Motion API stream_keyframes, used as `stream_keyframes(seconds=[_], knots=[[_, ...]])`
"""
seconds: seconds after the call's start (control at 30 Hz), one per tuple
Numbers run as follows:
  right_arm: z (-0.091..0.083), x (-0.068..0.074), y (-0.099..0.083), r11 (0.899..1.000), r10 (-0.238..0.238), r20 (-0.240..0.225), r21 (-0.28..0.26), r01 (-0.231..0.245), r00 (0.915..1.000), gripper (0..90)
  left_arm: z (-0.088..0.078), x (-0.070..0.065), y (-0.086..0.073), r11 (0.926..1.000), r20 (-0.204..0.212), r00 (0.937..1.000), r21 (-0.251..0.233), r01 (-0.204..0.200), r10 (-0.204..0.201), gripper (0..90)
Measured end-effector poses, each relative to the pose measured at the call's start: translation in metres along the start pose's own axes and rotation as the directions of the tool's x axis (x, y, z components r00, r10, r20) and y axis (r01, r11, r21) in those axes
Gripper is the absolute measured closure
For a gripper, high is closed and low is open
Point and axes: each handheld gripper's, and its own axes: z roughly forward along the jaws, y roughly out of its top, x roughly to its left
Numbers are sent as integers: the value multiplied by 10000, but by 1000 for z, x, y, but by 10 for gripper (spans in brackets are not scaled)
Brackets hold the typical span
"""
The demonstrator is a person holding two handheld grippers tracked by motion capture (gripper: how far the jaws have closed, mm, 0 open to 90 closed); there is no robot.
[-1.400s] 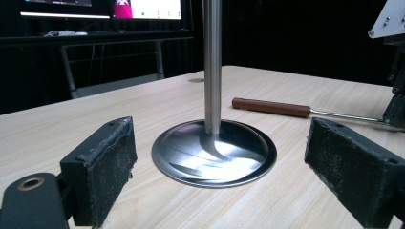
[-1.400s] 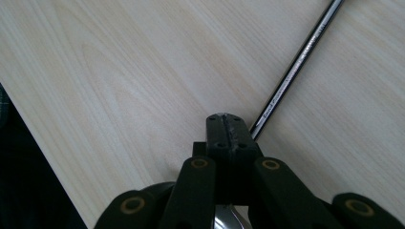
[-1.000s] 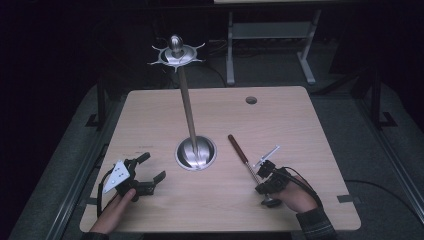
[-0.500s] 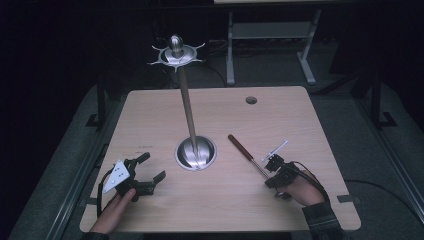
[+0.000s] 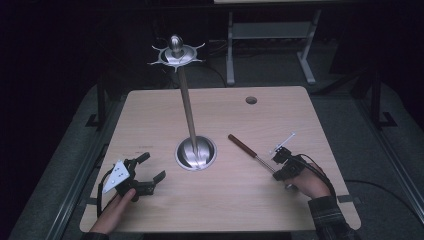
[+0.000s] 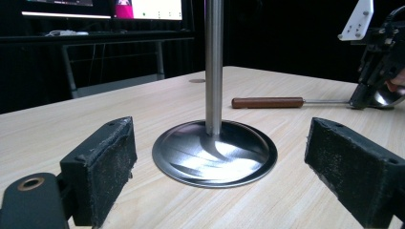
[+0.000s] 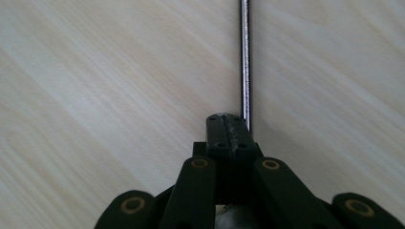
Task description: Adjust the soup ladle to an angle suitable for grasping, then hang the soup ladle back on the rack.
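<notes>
**Two hand-held grippers at a table with a metal stand and a long-handled utensil**

Left: my left gripper (image 5: 142,172) rests near the front left corner of the wooden table (image 5: 150,110), held in my left hand (image 5: 116,210). Its jaws stand wide apart with nothing between them. In the left gripper view the two black pads (image 6: 102,164) frame the stand's round base (image 6: 215,152), which lies ahead of them and apart from both.

Centre: the metal stand (image 5: 187,110) rises as a slim upright pole from a shiny dish-shaped base to a star-shaped top piece (image 5: 175,54).

Right: the utensil (image 5: 250,152) lies flat on the table, just to the right of the stand's base and clear of it. Its brown wooden handle (image 6: 267,102) points toward the far side; its thin metal shaft (image 7: 245,62) runs back toward me. My right gripper (image 5: 281,167), held in my right hand (image 5: 310,182), sits low over the near end of that shaft. Its jaws are pressed together. In the right gripper view the shaft runs up from the right edge of the closed tips; I cannot tell whether it is pinched between them or lies just beside them.
</notes>
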Motion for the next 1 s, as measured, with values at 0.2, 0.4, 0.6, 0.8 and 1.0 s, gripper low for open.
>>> stream_keyframes(seconds=[0.2, 0.4, 0.6, 0.8, 1.0], knots=[[-3, -12, 0, 9997, 224, 281, -113, -221, 9994, 897, 0, 0, 0, 10000, -8, 10000, -18, 27, -27, 97], [-3, -17, -2, 9996, 225, 221, -180, -221, 9995, 897, 0, 0, 0, 10000, -29, 10000, -10, -24, 24, 97], [-10, -18, -4, 9978, 54, -78, -659, -59, 10000, 896, 0, 0, 0, 10000, -26, 10000, -11, -19, 19, 97], [-18, -17, -3, 9948, -3, -134, -1017, -10, 9999, 887, 0, 0, 0, 10000, -33, 10000, -8, -7, 7, 97], [-21, -17, 5, 9918, -322, -191, -1247, 295, 9993, 797, 0, -1, 0, 10000, -63, 10000, -53, -2, 2, 97]])
